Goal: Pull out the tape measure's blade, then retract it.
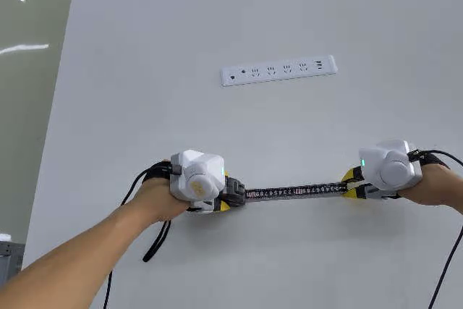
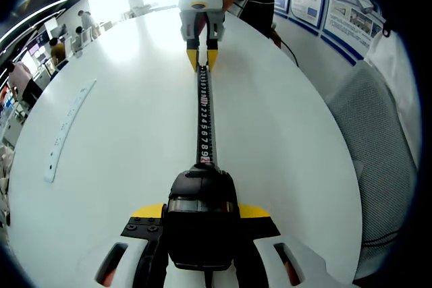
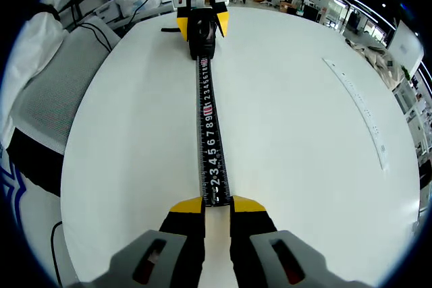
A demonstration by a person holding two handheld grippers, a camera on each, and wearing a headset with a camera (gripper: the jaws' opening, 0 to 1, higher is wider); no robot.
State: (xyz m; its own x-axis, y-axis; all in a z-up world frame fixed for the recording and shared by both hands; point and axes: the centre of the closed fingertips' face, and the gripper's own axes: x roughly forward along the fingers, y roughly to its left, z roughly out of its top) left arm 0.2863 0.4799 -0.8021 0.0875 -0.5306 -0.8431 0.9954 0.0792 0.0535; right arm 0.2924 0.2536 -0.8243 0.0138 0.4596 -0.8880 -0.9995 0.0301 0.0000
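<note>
A black tape measure case (image 2: 202, 215) sits clamped in my left gripper (image 2: 202, 210), seen too in the head view as the case (image 1: 233, 192) at the left gripper (image 1: 230, 195). Its numbered blade (image 1: 293, 192) stretches flat over the white table to my right gripper (image 1: 350, 184). In the right gripper view the blade (image 3: 209, 133) runs away from me to the case (image 3: 202, 30), and my right gripper (image 3: 217, 204) is shut on the blade's tip. In the left gripper view the blade (image 2: 204, 112) leads to the right gripper (image 2: 202, 60).
A white power strip (image 1: 279, 70) lies on the table (image 1: 217, 135) beyond the blade, also seen as the strip (image 2: 66, 129) and the strip (image 3: 358, 109). Black cables trail from both hands. A grey mesh chair (image 2: 378, 166) stands beside the table edge.
</note>
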